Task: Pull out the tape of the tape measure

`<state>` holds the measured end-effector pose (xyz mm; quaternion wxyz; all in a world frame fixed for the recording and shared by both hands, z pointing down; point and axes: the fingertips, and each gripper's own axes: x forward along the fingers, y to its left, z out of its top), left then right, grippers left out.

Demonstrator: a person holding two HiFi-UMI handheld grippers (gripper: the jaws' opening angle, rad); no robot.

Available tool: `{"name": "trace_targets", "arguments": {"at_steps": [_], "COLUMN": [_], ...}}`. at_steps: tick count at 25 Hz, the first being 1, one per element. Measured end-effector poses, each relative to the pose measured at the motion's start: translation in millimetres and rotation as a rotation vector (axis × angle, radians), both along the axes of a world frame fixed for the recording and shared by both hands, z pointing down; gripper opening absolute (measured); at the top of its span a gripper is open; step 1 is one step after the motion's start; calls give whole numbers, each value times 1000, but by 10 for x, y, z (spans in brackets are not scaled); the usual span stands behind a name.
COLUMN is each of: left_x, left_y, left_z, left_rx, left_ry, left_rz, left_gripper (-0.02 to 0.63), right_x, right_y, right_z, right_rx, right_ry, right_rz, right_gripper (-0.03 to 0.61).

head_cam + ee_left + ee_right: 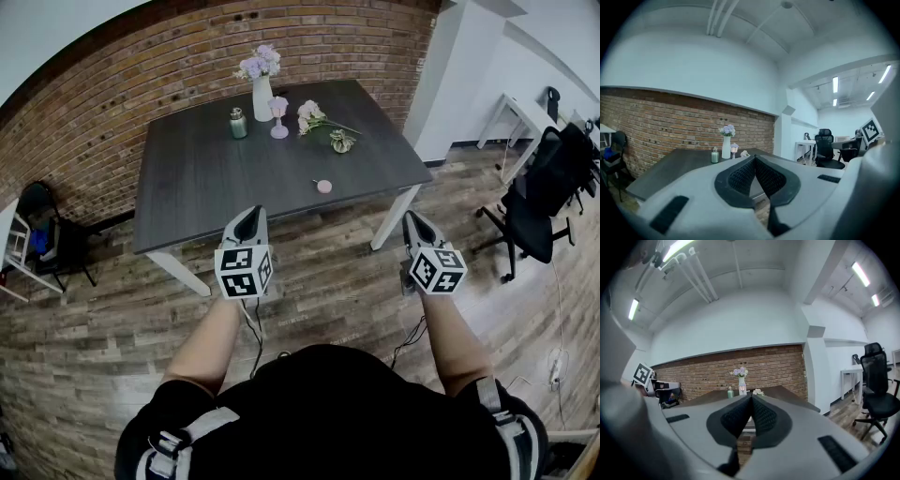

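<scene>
A small round pink tape measure (324, 186) lies near the front edge of the dark table (206, 178). Both grippers hover in the air short of that edge, well back from the tape measure. My left gripper (248, 215) is shut with nothing between its jaws, and its own view shows the pads meeting at the tips (754, 158). My right gripper (411, 217) is likewise shut and empty (751, 397). In both gripper views the jaws hide the tape measure.
At the table's far side stand a white vase of flowers (262, 89), a green jar (239, 123), a small pink lamp (279, 117) and loose flowers (319, 117). A black office chair (534, 202) stands at the right, another chair (47, 234) at the left by the brick wall.
</scene>
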<state>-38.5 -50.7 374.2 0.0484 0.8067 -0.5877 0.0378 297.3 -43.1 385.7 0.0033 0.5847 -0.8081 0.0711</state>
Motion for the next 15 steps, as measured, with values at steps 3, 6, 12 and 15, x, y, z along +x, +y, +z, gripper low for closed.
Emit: {"name": "trace_targets", "arguments": {"at_steps": [3,6,12,15], "left_x": [10,16,6,-1], "left_y": [6,5,21,23], "left_z": [13,25,49,58], "left_rx": [-2,-8,-13,-15], "left_ry": [5,4,11,10], "left_rz": [-6,-3,-6,-3], "left_gripper": [9,9,9,9], "right_x": [11,11,-13,-33], "right_y": [0,20,19,16], "right_z": [10,34,46,50], "right_rx": [-2,-9,-15,-16], "right_ry": [2,1,4,3], "right_rz": [-6,-5,-12,-14], "right_gripper": [-4,-3,-4,-4]}}
